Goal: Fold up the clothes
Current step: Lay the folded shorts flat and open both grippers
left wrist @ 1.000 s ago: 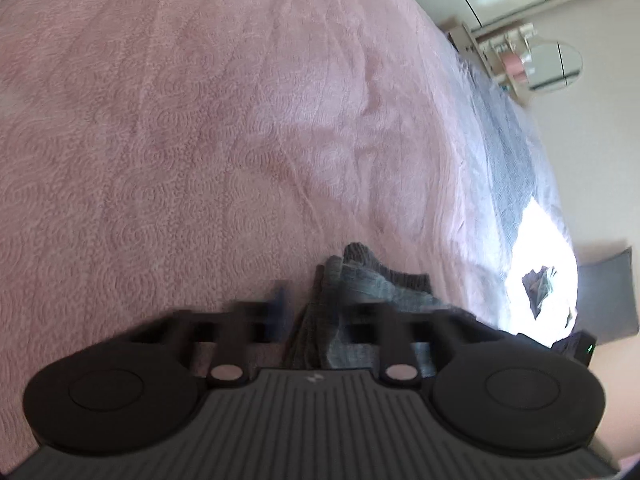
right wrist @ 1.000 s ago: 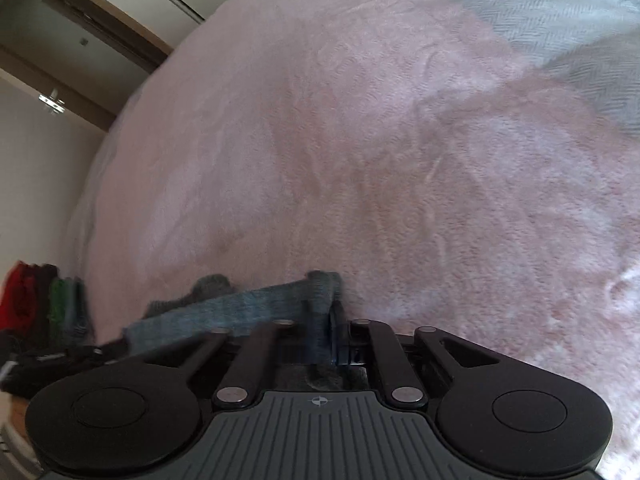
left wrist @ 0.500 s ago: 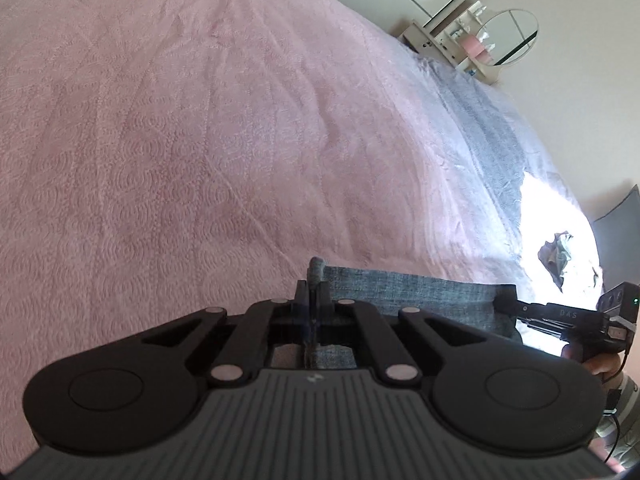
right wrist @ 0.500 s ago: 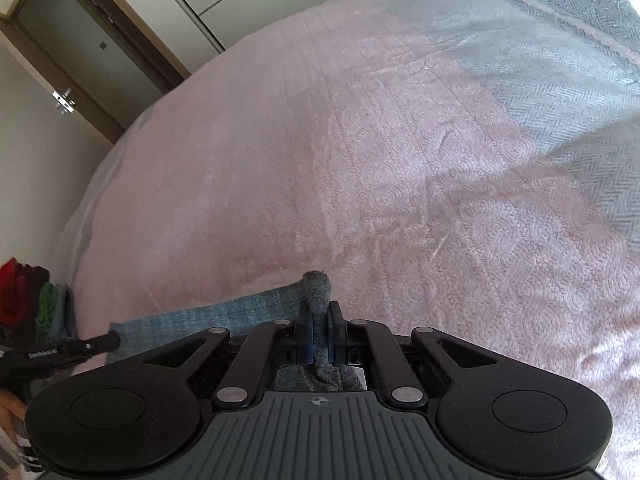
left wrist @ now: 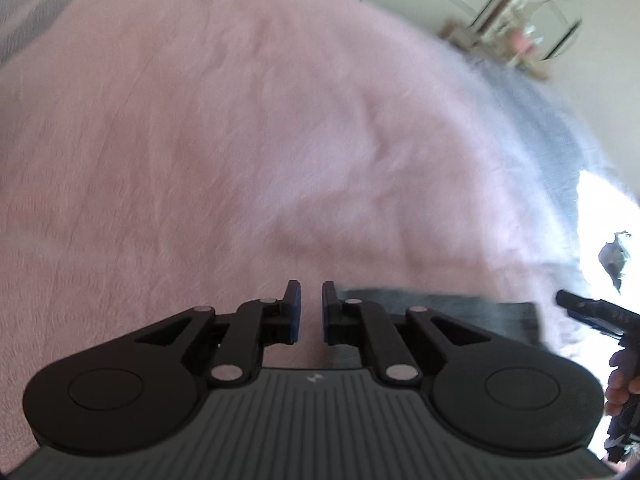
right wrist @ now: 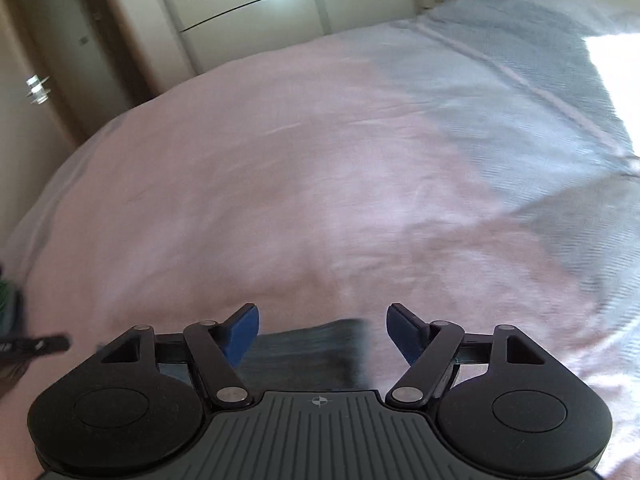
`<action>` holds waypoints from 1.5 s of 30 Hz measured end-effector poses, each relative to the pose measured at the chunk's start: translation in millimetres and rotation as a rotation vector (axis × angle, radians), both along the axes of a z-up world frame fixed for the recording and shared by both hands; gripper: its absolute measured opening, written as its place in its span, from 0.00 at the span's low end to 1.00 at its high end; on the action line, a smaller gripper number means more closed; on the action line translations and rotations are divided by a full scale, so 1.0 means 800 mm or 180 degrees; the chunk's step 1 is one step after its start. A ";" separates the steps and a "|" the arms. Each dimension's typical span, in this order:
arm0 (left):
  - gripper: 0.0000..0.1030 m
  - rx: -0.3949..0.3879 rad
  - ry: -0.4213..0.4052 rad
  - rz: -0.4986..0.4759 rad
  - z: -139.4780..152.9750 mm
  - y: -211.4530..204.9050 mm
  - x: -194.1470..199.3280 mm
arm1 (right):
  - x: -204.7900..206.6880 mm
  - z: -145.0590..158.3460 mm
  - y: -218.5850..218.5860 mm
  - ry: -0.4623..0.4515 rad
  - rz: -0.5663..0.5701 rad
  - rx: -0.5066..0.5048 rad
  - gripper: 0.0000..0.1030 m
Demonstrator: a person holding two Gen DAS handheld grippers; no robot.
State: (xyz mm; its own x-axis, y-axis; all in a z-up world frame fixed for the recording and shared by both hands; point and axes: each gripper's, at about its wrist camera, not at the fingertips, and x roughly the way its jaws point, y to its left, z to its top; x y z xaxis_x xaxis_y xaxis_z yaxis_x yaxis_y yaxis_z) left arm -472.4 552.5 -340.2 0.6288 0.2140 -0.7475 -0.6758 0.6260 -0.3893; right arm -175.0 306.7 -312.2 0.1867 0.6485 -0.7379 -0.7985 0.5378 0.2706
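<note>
The grey-blue garment is seen lying flat on the pink bedspread, close under both tools, as a long strip. In the left wrist view it runs from just beside the right-hand fingertip away to the right, ending in a blurred short edge near the other tool. In the right wrist view the same garment lies below the gap of the fingers, its dark end just past the middle.

The left gripper is parted by a narrow gap – its jaws have just been opening – and nothing is held between the blue pads; bare bedspread shows through the gap. The right gripper stands wide, its jaws likewise having just been opening, and the cloth below is not pressed by either pad.

Ahead of both tools a broad stretch of pink cover is left free of objects. The far edge of the bed is met by pale cupboard doors, and its left edge in the right wrist view falls away toward a door. To the right, a grey-blue striped section of bedding begins, with a sunlit patch beyond it where a small dark crumpled item lies.

A small emblem is printed on each tool's ribbed body – no words. White lettering on the right tool's finger, seen from the left, is too blurred to be read.
</note>
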 end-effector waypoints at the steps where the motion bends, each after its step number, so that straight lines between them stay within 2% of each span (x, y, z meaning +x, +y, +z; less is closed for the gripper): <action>1: 0.06 0.0011 -0.0005 -0.0126 0.005 -0.007 0.009 | -0.011 -0.004 0.009 -0.0015 0.0168 -0.0066 0.63; 5: 0.06 0.0097 0.0172 -0.0546 -0.018 -0.033 0.053 | -0.041 -0.046 0.047 -0.0075 0.0555 -0.0329 0.62; 7: 0.06 0.0184 0.0272 -0.0613 -0.043 -0.038 0.068 | -0.041 -0.072 0.055 -0.0176 0.0519 -0.0437 0.62; 10: 0.06 0.0315 0.0274 -0.0626 -0.070 -0.035 0.067 | -0.023 -0.083 0.049 -0.0223 0.0281 -0.0482 0.62; 14: 0.05 0.0413 0.0346 -0.0479 -0.057 -0.032 0.037 | -0.021 -0.050 0.023 -0.0259 0.0167 -0.0415 0.62; 16: 0.04 0.0437 0.0366 -0.0397 -0.039 -0.037 0.016 | -0.041 -0.027 0.006 -0.0244 0.0267 -0.0327 0.62; 19: 0.04 0.0460 0.0279 -0.0439 -0.002 -0.065 -0.007 | -0.083 -0.009 -0.006 -0.0150 0.0584 -0.0263 0.62; 22: 0.06 0.0531 0.0321 -0.0700 0.011 -0.110 -0.007 | -0.130 -0.023 -0.004 -0.0149 0.0942 -0.0338 0.62; 24: 0.06 0.0604 0.0514 -0.0847 -0.010 -0.132 0.001 | -0.144 -0.046 -0.003 -0.0292 0.1043 -0.0504 0.62; 26: 0.06 0.0670 0.0600 -0.0809 -0.034 -0.137 -0.005 | -0.151 -0.067 -0.005 -0.0507 0.1113 -0.0657 0.62; 28: 0.03 0.0676 0.0572 -0.0741 -0.038 -0.132 -0.013 | -0.141 -0.068 -0.014 -0.0626 0.1072 -0.0706 0.62; 30: 0.02 0.0688 0.0534 -0.0677 -0.033 -0.128 -0.021 | -0.125 -0.060 -0.024 -0.0537 0.0926 -0.0730 0.62; 34: 0.03 0.0799 0.0492 -0.0575 -0.003 -0.137 -0.039 | -0.126 -0.028 -0.043 -0.0496 0.0726 -0.0633 0.61; 37: 0.04 0.0766 0.0350 -0.0567 0.012 -0.154 -0.052 | -0.149 -0.019 -0.050 -0.0376 0.0737 -0.0451 0.61; 42: 0.04 0.0613 0.0513 -0.0548 -0.025 -0.165 -0.065 | -0.174 -0.059 -0.050 -0.0452 0.0573 -0.0807 0.61; 45: 0.04 0.0593 0.0502 -0.0534 -0.023 -0.162 -0.078 | -0.178 -0.049 -0.057 -0.0454 0.0429 -0.0929 0.62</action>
